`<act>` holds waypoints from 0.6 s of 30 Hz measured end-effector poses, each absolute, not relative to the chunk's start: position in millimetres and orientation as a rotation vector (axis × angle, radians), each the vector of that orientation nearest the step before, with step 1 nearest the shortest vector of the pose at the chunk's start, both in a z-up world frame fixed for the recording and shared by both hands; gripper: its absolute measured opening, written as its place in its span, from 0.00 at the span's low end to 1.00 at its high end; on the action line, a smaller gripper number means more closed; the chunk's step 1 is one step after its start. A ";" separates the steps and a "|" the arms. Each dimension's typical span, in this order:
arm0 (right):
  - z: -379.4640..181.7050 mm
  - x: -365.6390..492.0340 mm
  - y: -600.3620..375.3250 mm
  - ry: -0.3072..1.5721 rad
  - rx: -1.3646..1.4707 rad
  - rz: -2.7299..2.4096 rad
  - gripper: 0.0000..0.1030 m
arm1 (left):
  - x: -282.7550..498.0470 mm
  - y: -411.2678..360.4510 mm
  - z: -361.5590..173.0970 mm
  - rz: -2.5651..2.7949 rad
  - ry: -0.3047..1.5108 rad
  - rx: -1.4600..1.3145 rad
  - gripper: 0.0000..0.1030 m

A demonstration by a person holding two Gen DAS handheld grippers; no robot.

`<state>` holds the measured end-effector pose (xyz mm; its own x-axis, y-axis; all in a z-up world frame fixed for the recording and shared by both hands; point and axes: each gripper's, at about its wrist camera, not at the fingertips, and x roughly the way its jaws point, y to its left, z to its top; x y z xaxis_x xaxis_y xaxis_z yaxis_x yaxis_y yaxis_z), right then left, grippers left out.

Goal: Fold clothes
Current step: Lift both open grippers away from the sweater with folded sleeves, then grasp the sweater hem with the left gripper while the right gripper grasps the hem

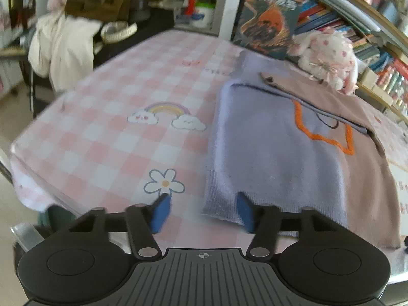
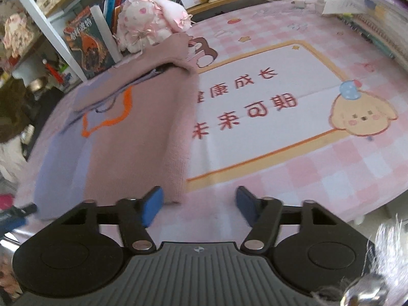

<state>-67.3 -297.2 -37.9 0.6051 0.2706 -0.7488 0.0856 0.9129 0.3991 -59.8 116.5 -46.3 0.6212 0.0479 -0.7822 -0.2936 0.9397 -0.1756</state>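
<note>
Sweater [image 1: 280,158], lilac and mauve, lay folded on the pink checked surface [image 1: 107,132].
Left tongs [image 1: 201,213] straddled its near lilac hem corner, parted, gripping nothing; right tongs [image 2: 197,206] parted and empty beside its mauve edge.

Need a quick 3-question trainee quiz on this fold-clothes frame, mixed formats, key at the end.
1. True or false: the left gripper is clamped on the sweater.
2. Multiple choice: what colour is the outline stitched on the sweater? A) green B) orange C) black
3. Short answer: in the right wrist view, which finger of the right gripper is nearest the sweater's near corner, and what lies between the fingers?

Key:
1. False. Its jaws stand apart at the hem; no pad presses the cloth.
2. B.
3. The left finger in the picture, beside the mauve corner; whether it touches is unclear. Between the fingers lies only the pink checked tablecloth.
</note>
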 end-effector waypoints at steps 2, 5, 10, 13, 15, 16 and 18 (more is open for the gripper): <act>-38.7 -61.6 -294.4 0.923 0.444 0.121 0.47 | -57.2 123.2 -49.8 0.188 0.882 -0.343 0.42; -39.5 -52.6 -288.9 0.930 0.457 0.130 0.39 | -48.9 127.3 -52.5 0.151 0.880 -0.370 0.32; -40.4 -35.4 -277.6 0.946 0.447 0.135 0.23 | -36.1 122.3 -49.3 0.084 0.879 -0.368 0.05; -38.0 -24.4 -270.4 0.957 0.455 0.175 0.10 | -35.0 113.5 -37.9 0.020 0.848 -0.335 0.05; -30.5 -24.4 -270.3 0.908 0.509 0.242 0.10 | -32.0 112.6 -36.5 0.000 0.856 -0.316 0.05; -26.6 -24.9 -270.7 0.879 0.538 0.274 0.10 | -30.1 113.2 -37.1 -0.006 0.866 -0.307 0.06; -22.3 -24.6 -271.7 0.843 0.586 0.315 0.10 | -27.8 117.7 -39.7 0.001 0.886 -0.316 0.07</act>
